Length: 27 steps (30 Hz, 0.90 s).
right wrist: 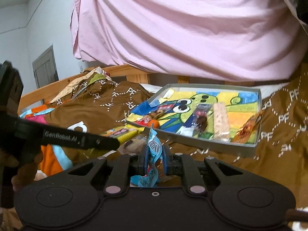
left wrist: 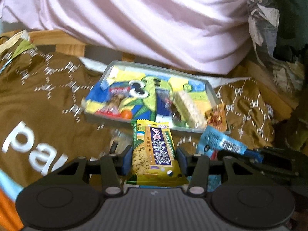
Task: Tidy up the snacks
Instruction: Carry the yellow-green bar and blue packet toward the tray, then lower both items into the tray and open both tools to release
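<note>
left gripper (left wrist: 154,158) tilts downward, its pads clamping a yellow-green cracker packet (left wrist: 154,154) just short of the grey snack tray (right wrist: 259,104). right gripper (right wrist: 154,159), pitched down, pinches a blue snack wrapper (right wrist: 153,146) above the brown cloth (right wrist: 92,113).

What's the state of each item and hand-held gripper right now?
left hand-held gripper: shut on yellow cracker packet
yellow cracker packet: held, off the cloth
right hand-held gripper: shut on blue wrapper
blue wrapper: pinched, crumpled, standing upright
grey tray: open, resting on brown cloth, holding snacks
orange packet: leaning on the tray's wall
rice bar: lying flat in tray
</note>
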Each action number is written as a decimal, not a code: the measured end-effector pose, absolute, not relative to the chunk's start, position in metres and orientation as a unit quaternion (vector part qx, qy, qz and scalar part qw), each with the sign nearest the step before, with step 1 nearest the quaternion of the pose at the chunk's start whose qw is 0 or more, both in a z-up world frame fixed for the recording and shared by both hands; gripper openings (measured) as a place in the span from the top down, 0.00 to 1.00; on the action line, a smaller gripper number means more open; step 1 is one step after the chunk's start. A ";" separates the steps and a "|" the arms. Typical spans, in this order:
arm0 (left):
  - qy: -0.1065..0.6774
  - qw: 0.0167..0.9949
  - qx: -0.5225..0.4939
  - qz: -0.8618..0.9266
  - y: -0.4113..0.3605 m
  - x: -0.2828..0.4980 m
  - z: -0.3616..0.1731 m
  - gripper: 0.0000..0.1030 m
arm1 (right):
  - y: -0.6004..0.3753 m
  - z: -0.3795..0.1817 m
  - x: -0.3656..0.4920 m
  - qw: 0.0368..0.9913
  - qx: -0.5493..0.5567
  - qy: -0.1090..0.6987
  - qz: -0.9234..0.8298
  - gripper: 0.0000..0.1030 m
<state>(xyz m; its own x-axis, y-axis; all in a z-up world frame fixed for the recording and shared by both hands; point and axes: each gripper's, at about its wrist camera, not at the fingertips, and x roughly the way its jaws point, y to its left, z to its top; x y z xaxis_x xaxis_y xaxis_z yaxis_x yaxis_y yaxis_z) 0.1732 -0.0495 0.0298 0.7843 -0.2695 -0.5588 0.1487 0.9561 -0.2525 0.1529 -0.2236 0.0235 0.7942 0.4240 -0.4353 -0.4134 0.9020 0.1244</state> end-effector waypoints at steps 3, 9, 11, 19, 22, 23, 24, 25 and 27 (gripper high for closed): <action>0.294 0.943 -0.099 -0.117 -0.055 0.201 0.036 0.49 | -0.226 0.030 0.170 0.950 -0.005 0.224 0.217 0.85; 0.275 0.948 -0.103 -0.120 -0.064 0.270 0.037 0.49 | -0.232 0.039 0.230 0.955 -0.017 0.218 0.200 0.85; 0.269 0.951 -0.099 -0.118 -0.065 0.291 0.034 0.49 | -0.236 0.040 0.252 0.956 -0.010 0.218 0.193 0.85; 0.278 0.950 -0.089 -0.114 -0.070 0.345 0.007 0.49 | -0.238 0.019 0.322 0.954 0.005 0.244 0.171 0.85; 0.274 0.951 -0.078 -0.118 -0.076 0.349 -0.001 0.49 | -0.238 0.011 0.334 0.953 0.008 0.251 0.172 0.85; 0.274 0.951 -0.076 -0.119 -0.076 0.350 -0.003 0.49 | -0.238 0.010 0.335 0.952 0.010 0.252 0.173 0.85; 0.276 0.951 -0.074 -0.119 -0.077 0.351 -0.005 0.49 | -0.238 0.009 0.336 0.952 0.010 0.253 0.173 0.84; 0.277 0.951 -0.073 -0.118 -0.077 0.352 -0.007 0.49 | -0.238 0.008 0.336 0.952 0.009 0.253 0.172 0.84; 0.276 0.952 -0.066 -0.113 -0.077 0.352 -0.012 0.49 | -0.239 0.008 0.336 0.952 0.011 0.254 0.169 0.83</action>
<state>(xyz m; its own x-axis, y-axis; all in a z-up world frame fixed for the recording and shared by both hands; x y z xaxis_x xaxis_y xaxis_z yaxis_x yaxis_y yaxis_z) 0.3517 -0.0771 -0.0119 0.8219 -0.2512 -0.5112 0.1781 0.9658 -0.1883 0.3363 -0.2392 0.0076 0.8133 0.3280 -0.4805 -0.3163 0.9425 0.1080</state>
